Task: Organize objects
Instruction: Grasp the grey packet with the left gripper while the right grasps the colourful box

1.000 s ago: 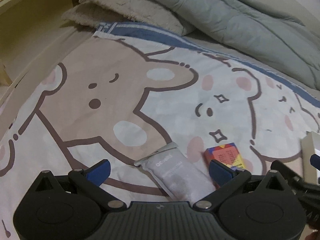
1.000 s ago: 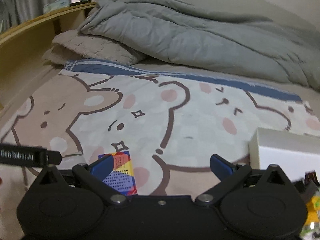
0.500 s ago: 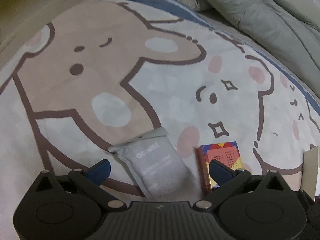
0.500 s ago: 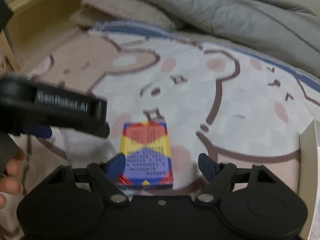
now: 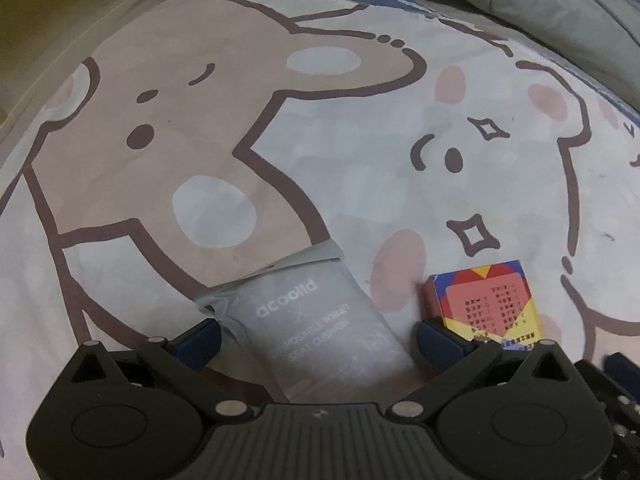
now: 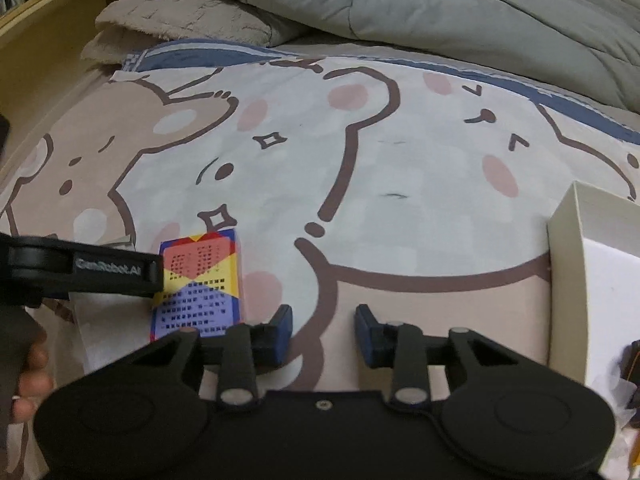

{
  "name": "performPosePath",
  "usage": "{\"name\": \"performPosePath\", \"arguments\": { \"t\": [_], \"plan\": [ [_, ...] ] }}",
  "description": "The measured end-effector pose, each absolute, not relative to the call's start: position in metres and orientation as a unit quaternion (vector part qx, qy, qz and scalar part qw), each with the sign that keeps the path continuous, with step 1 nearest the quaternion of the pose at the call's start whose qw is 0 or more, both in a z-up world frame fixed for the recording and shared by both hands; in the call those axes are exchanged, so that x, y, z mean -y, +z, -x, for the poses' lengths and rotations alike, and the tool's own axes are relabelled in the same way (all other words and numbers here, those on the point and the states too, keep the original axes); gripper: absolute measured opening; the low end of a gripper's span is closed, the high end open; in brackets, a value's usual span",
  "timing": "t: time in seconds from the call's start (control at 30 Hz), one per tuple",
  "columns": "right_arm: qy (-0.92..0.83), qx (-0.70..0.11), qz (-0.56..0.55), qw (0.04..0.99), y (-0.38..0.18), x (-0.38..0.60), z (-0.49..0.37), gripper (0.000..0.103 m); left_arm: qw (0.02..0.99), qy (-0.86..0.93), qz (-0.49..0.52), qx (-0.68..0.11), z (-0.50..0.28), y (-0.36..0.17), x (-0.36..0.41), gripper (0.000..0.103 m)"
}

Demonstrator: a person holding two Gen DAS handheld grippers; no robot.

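Observation:
A grey sachet (image 5: 320,320) lies on the cartoon bear sheet (image 5: 280,140), between the wide-spread fingers of my left gripper (image 5: 320,336), which is open and low over it. A colourful card box (image 5: 488,304) sits just right of that gripper's right finger. In the right wrist view the same card box (image 6: 200,280) lies outside the left finger of my right gripper (image 6: 324,332). Its jaws are closing, a narrow gap remains, and only sheet shows between them. The left tool's black arm (image 6: 100,272) overlaps the box's left edge.
A white open box (image 6: 592,280) stands at the right edge, with dim items beside it. A grey duvet (image 6: 440,8) and a beige fleece blanket (image 6: 180,20) are heaped at the back by the wooden bed frame (image 6: 40,20). A hand (image 6: 28,376) grips the left tool.
Both grippers have sunk toward the sheet. The right jaws narrowed from wide, and the card box went from between them to outside the left finger. The left gripper stayed wide around the sachet.

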State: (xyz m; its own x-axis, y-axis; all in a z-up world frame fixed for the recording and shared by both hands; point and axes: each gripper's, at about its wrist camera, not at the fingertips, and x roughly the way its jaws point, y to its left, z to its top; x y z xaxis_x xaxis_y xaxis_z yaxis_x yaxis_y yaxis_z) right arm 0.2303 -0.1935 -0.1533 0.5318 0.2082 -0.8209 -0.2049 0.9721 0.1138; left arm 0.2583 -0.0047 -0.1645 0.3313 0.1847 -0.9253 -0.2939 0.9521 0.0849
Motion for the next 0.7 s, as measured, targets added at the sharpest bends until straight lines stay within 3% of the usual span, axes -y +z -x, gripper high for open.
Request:
{"name": "performPosePath", "arguments": {
  "t": [0.3, 0.5, 0.57, 0.7],
  "plan": [
    [0.114, -0.476, -0.042, 0.871, -0.150, 0.200, -0.236, 0.048, 0.825, 0.100, -0.058, -0.553, -0.245, -0.161, 0.015, 0.103],
    [0.112, -0.474, -0.062, 0.871, -0.144, 0.197, -0.234, 0.062, 0.828, 0.054, -0.126, -0.543, -0.225, -0.156, 0.007, 0.103],
    [0.125, -0.467, -0.055, 0.873, -0.142, 0.194, -0.232, 0.072, 0.827, 0.041, -0.139, -0.542, -0.219, -0.156, 0.000, 0.103],
    [0.152, -0.454, -0.028, 0.878, -0.139, 0.177, -0.229, 0.077, 0.823, 0.030, -0.146, -0.548, -0.209, -0.155, -0.024, 0.103]
  ]
}}
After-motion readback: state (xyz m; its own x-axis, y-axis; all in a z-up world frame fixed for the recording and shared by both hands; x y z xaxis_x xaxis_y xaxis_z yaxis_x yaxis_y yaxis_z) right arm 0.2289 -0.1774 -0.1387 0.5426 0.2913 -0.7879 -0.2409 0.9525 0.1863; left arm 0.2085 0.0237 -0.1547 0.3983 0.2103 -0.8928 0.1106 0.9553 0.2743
